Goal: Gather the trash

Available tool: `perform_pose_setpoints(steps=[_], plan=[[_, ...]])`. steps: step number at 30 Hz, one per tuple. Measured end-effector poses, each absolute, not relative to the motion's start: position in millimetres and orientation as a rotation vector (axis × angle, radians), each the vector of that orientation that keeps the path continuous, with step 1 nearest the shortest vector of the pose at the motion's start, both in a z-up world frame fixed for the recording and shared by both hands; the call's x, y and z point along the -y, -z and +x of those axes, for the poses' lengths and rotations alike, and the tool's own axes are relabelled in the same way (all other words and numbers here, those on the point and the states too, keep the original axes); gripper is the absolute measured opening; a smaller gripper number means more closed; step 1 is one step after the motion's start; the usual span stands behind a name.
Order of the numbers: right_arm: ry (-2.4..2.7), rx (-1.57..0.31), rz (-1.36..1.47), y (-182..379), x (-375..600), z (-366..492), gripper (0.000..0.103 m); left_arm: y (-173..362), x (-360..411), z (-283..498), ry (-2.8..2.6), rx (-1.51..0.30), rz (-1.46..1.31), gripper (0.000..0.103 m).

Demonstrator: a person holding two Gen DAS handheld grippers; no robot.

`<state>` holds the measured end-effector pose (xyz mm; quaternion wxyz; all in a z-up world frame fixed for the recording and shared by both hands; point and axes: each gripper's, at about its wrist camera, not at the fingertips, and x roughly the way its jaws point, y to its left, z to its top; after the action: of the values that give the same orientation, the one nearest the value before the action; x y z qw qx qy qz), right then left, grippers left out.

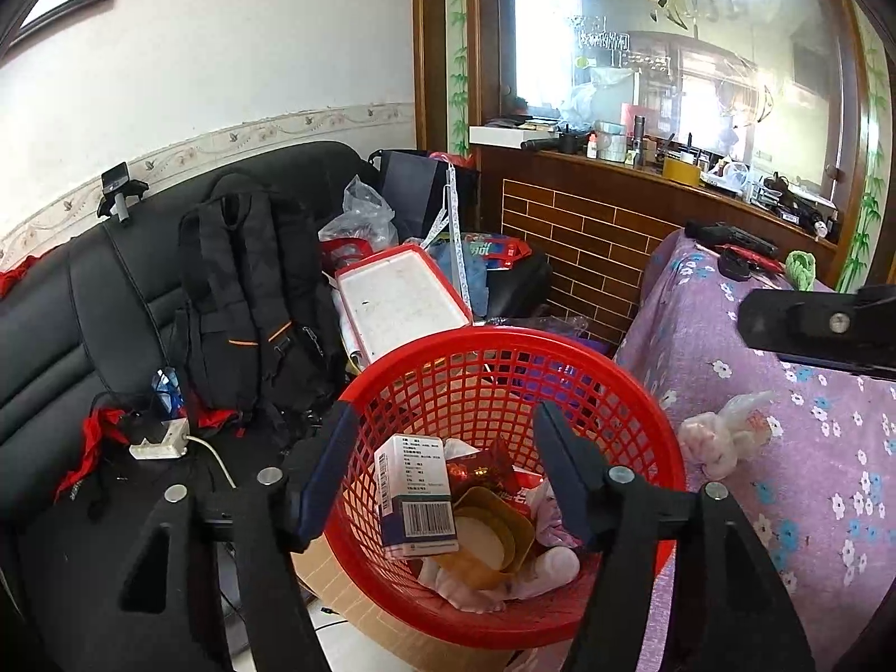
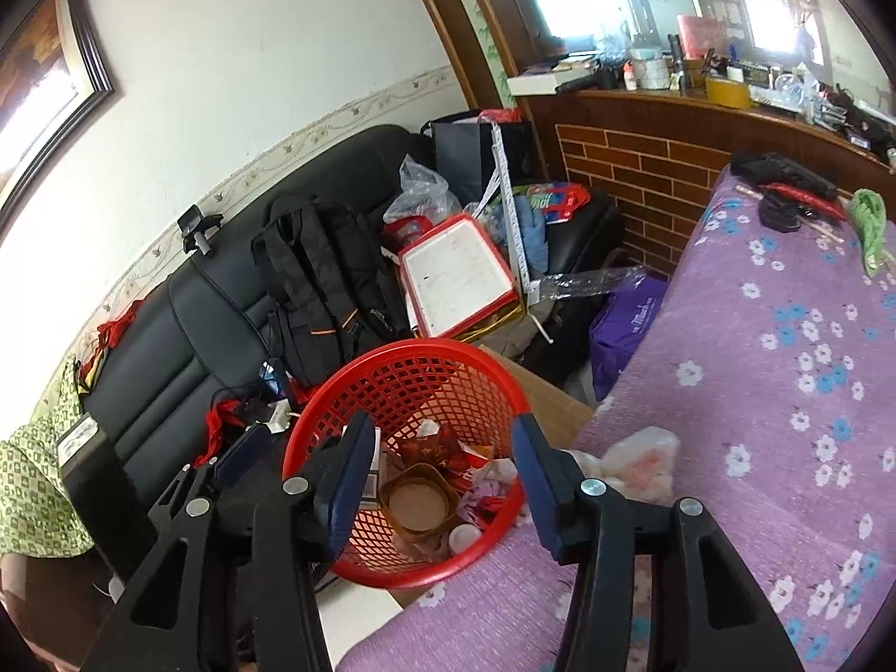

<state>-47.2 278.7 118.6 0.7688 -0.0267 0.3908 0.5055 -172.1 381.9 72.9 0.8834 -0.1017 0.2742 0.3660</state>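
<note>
Cluttered living room, black leather sofa [image 1: 84,308] along the wall piled with a black backpack [image 1: 246,302], and a bed under a purple flowered cover [image 2: 784,392] on the other side. Both tools are spread wide with nothing between the fingers: the left tool [image 1: 442,465] hangs right over the round red plastic mesh basket [image 1: 633,392], and the right tool [image 2: 442,470] hovers over the same basket from the bed side. Inside it sit a white and blue barcoded carton [image 1: 417,498], a gold foil cup [image 1: 493,526], a red wrapper [image 1: 487,473] and some pinkish crumpled tissue [image 1: 551,515], so a drop-off looks finished to me. What's left, as far as I can tell, is the crumpled white and pink plastic bag [image 2: 638,462] lying on the purple cover just beside the basket rim. My guess at the next move: the right tool is nearer, so swing it over to the bag, pinch a bunched-up fold since thin film slips, lift, and let go over the basket. The far end of the bed has more bits, too small to call trash or not.
</note>
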Motion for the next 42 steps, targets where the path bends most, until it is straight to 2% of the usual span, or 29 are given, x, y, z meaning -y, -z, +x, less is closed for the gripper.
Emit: perform_pose_setpoints(steps=[4,12,20,36,42], plan=[[-1.075,-0.82,-0.057,-124,-264,-51,0.061,-77,-373,-172,-0.776,-0.559,-0.195,0.079],[-1.022,-0.774,-0.056,-130,-239,-54,0.072,-80,-367,-173,-0.813,-0.559,-0.177,0.092],[-0.967,-0.751,-0.072,-128,-224,-55,0.077,-84,-360,-176,-0.846,-0.551,-0.143,0.099],[-0.924,-0.745,-0.109,-114,-193,-73,0.08,-91,-347,-190,-0.872,-0.552,-0.147,0.1],[-0.884,-0.676,-0.179,-111,-166,-98,0.08,-95,-331,-207,-0.875,-0.527,-0.142,0.103]])
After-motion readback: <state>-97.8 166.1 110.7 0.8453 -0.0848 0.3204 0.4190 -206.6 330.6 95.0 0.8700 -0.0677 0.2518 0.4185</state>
